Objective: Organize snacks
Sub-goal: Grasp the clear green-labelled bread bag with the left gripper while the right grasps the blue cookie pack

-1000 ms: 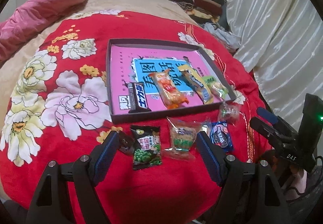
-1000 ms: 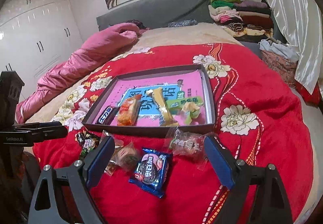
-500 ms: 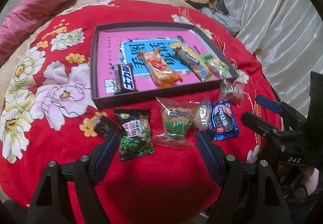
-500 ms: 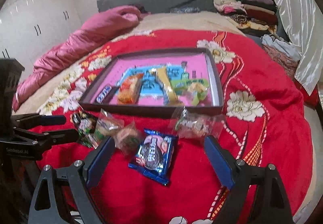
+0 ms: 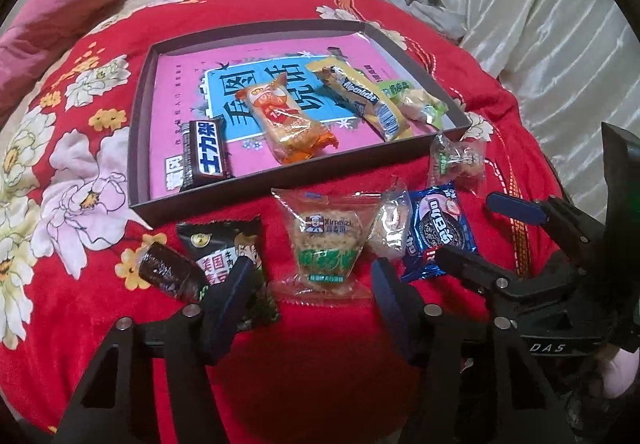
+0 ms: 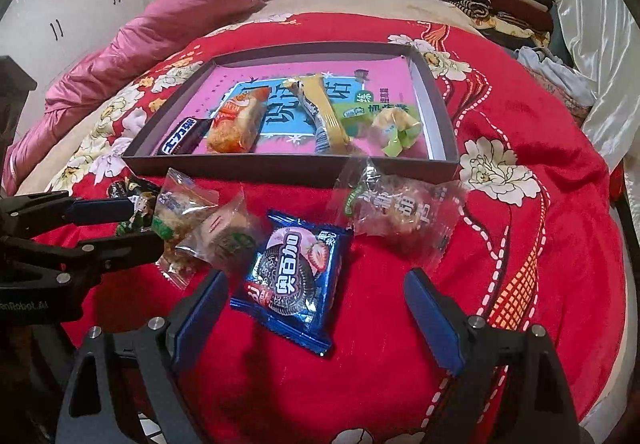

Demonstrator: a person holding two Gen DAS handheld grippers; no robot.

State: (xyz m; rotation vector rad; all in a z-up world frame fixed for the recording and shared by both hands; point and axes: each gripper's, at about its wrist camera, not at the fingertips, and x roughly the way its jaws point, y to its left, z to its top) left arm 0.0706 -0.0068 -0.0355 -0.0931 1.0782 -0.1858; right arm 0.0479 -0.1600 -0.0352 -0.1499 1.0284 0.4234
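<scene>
1. On the red floral bed blanket [image 6: 520, 203], crinkly snack packets lie before a shallow cardboard tray [image 5: 138, 147].
2. Only the left view shows the dark wrapped candy [image 5: 168, 272].
3. Left tool [image 5: 308, 284], jaws just narrowed, straddles the clear green packet [image 5: 326, 244] unclenched; right tool [image 6: 316, 308] gapes around the glossy blue cookie pack [image 6: 296, 276].

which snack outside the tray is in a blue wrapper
The Oreo-style cookie pack, lying on the red blanket. It alone is blue; its neighbours are clear or black packets.

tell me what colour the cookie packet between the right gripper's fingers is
Blue, with a pink patch, on the cookie packet; clearest in the right wrist view.
</scene>
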